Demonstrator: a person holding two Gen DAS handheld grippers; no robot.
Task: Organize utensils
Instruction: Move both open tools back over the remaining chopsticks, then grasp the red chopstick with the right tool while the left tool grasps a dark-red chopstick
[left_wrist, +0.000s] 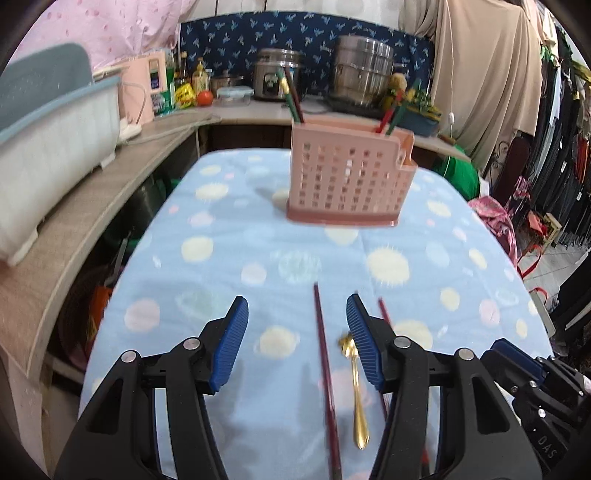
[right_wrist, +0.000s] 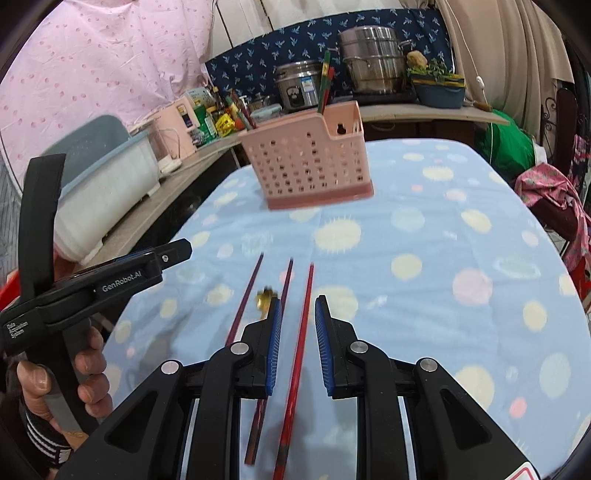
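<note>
A pink perforated utensil holder (left_wrist: 349, 181) (right_wrist: 308, 166) stands at the far middle of the table with several chopsticks upright in it. My left gripper (left_wrist: 297, 310) is open above a dark red chopstick (left_wrist: 325, 365) and a gold spoon (left_wrist: 356, 391) lying on the blue dotted cloth. My right gripper (right_wrist: 297, 306) is open, with a red chopstick (right_wrist: 299, 354) between its fingers. Two more dark chopsticks (right_wrist: 245, 295) (right_wrist: 286, 280) and the spoon (right_wrist: 265, 297) lie just left of it. The left gripper's body (right_wrist: 110, 280) shows at the left of the right wrist view.
A blue dotted cloth (left_wrist: 221, 229) covers the table. A white and blue dish rack (left_wrist: 48, 140) sits on a wooden shelf at left. Pots, bottles and a tomato stand on the back counter (left_wrist: 258, 107). Clothes hang at right (left_wrist: 569, 147).
</note>
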